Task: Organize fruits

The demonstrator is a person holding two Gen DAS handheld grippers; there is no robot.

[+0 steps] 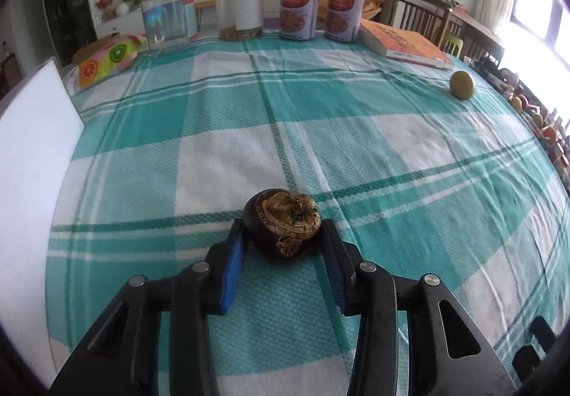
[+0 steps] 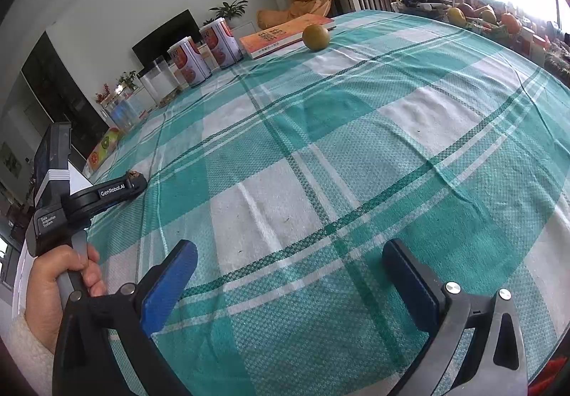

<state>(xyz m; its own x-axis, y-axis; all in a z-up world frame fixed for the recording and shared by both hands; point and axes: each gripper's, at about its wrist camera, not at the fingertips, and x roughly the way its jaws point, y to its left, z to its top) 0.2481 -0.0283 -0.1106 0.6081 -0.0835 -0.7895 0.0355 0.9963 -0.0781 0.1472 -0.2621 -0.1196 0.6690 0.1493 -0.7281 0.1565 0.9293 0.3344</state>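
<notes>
A: Left gripper [image 1: 283, 230]?
B: Angled down at the table, pads clamped on both sides of a dark brown wrinkled fruit [image 1: 283, 228], which sits at the fingertips on the checked tablecloth [image 1: 249, 132]. Jaws narrow, holding it.

A: Left hand?
B: Right wrist view shows the bare hand [image 2: 60, 284] wrapped round the grey handle, fuzzy white sleeve [image 2: 26, 349] at the wrist, gripper body reaching out over the cloth's left edge.

A: Right gripper [image 2: 288, 271]?
B: Also tilted down over the cloth, jaws wide, only bare cloth between the blue pads [image 2: 167, 284].

A: Other fruit?
B: A green-yellow round fruit [image 2: 315, 36] far off, just beside an orange book [image 2: 285, 34]. More fruits [image 2: 481, 16] piled past the far right edge.

A: Back row?
B: Two printed cans [image 1: 322, 9], two clear jars [image 1: 203, 11], and a fruit-print box [image 1: 107, 59] at far left.
</notes>
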